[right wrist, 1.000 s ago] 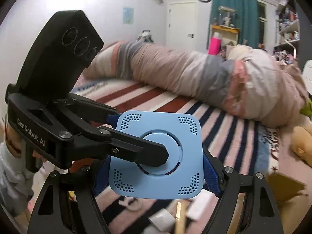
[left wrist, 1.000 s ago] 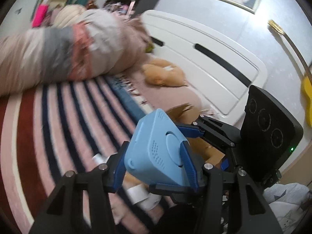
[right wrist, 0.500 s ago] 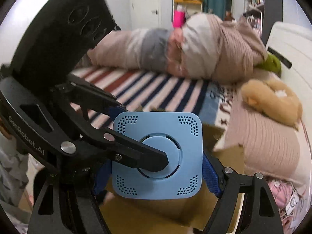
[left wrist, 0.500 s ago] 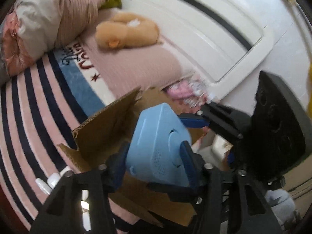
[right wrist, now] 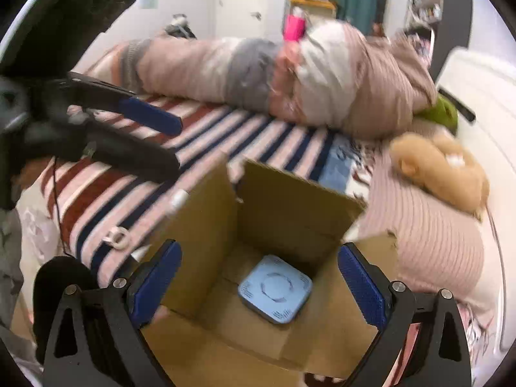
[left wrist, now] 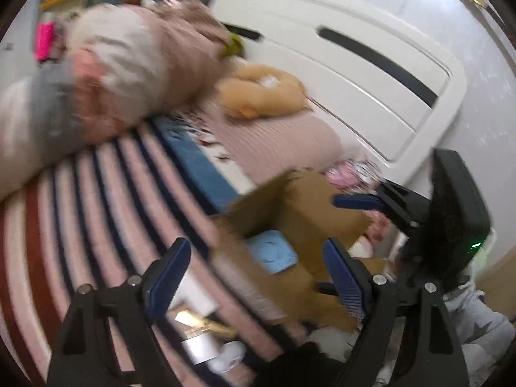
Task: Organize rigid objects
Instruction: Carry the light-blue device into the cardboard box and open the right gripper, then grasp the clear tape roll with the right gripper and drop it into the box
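A light blue square device [right wrist: 275, 290] lies flat on the bottom of an open cardboard box [right wrist: 206, 225] on the striped bed. It also shows in the left wrist view [left wrist: 272, 251], inside the box [left wrist: 309, 206]. My right gripper [right wrist: 258, 287] is open and empty, directly above the box. My left gripper [left wrist: 258, 274] is open and empty, left of and above the box. The left gripper also shows in the right wrist view [right wrist: 161, 142] at upper left, and the right gripper in the left wrist view [left wrist: 358, 201].
A rolled duvet [right wrist: 290, 77] lies across the far side of the bed. A tan plush toy [right wrist: 441, 171] sits on a pink pillow [right wrist: 429, 245] by the white headboard [left wrist: 371, 74]. Small white items [right wrist: 116, 237] and packets [left wrist: 200, 332] lie on the striped cover [left wrist: 96, 200].
Both grippers held the blue device between them over the box. Both have opened, and the device now lies on the box bottom. The left gripper has swung away to the left.
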The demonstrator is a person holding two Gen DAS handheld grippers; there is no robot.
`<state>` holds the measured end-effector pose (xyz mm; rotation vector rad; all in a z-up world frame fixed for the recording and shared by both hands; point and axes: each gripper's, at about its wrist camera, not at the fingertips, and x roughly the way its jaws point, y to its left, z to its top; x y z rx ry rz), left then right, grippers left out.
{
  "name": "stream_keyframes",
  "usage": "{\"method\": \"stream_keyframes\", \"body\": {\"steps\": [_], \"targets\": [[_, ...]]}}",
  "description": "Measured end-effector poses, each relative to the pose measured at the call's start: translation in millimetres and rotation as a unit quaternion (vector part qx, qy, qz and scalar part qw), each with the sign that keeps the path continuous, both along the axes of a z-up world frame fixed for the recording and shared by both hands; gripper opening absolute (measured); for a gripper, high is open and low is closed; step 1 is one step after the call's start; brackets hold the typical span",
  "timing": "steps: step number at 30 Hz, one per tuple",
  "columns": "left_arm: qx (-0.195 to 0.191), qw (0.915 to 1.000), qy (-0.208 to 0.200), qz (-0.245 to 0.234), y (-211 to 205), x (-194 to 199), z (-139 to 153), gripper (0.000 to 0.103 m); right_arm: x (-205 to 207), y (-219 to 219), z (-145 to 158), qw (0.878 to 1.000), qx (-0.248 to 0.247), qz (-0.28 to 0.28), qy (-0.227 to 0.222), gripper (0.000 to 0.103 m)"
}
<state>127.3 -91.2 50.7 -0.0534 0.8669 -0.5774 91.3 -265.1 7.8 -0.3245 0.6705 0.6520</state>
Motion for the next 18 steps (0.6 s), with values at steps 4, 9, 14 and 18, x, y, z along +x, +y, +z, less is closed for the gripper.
{"method": "stream_keyframes", "body": {"steps": [4,9,14,18], "targets": [[0.009,0.9952,-0.047,0.085,70.7,-34.0,-4.5,0.084,-31.9,30.9,17.1,0.992,0.091,0.083,-0.008,0.097],[0.028,0.9811,-0.089,0.169,143.4,-73.1,-45.2,0.085,-61.3,105.8,-0.4,0.983,0.079,0.167,0.004,0.082],[0.034,0.9743,-0.088,0.205,185.2,-88.2,-108.6,0.085,-67.1,174.1,-77.4,0.972,0.018,0.213,0.094,0.070],[0.027,0.9789,-0.071,0.190,196.8,-86.3,-153.2,0.085,-55.0,201.9,-130.9,0.966,-0.039,0.215,0.139,0.067]]}}
